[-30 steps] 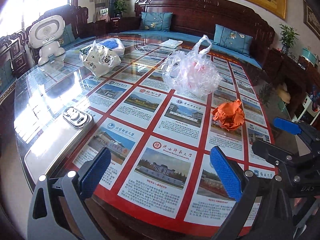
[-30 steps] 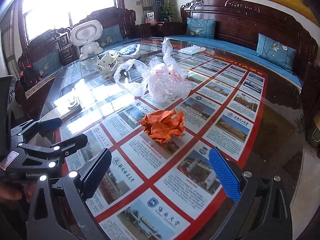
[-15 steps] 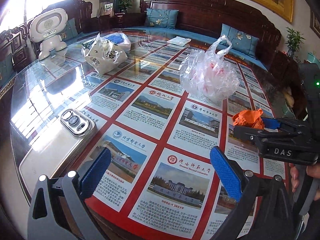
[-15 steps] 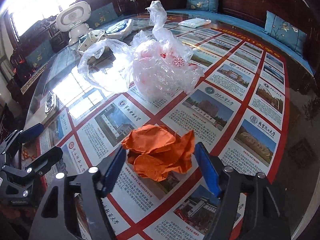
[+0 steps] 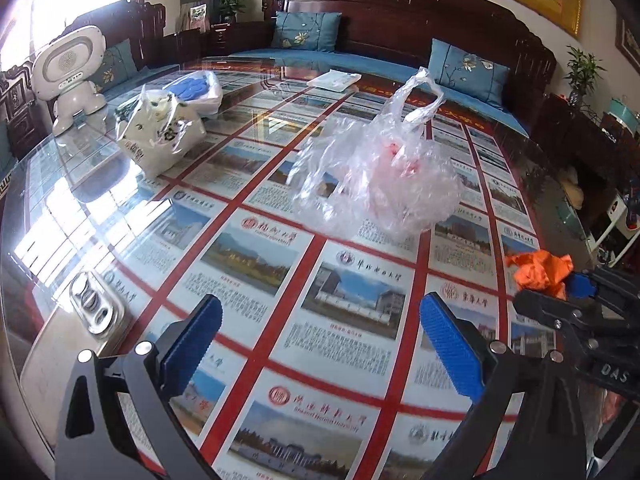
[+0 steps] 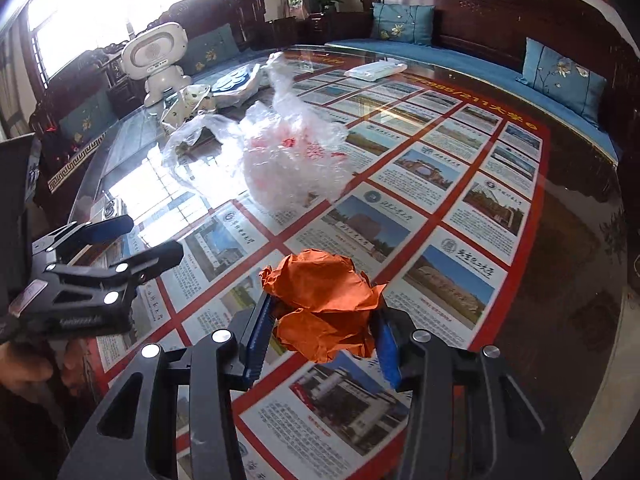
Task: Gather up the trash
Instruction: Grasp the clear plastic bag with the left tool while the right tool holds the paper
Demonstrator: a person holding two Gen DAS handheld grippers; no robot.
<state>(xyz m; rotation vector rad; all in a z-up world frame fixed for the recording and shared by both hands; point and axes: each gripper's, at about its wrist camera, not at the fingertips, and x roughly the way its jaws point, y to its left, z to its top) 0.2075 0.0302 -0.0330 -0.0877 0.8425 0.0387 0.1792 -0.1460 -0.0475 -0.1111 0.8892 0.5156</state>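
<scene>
The right gripper point(image 6: 322, 344) sits at lower centre of the right wrist view with the crumpled orange paper point(image 6: 324, 304) between its 2 blue pads. Both pads contact the sides of the wad, and the jaws are closing on it at under half their span. 1 second ago these jaws stood fully spread, with the paper lying free on the glass table point(image 6: 560, 240) ahead of them. The grasp is therefore newly made and, in my judgement, not yet fully seated.

In the left wrist view the same orange paper point(image 5: 538, 272) appears at the right edge, partly hidden behind the right gripper's fingers.

The left gripper point(image 5: 320, 340) occupies the lower centre of its own view. Its jaws are wide apart and hold nothing; only printed table surface shows between them. Compared with 1 second ago, the clear plastic bag point(image 5: 380, 184) looms larger and nearer the frame centre in this view.

Implication: 1 trash item is secured. The clear plastic bag, at upper centre and well apart from the orange paper, is the likely receptacle.
</scene>
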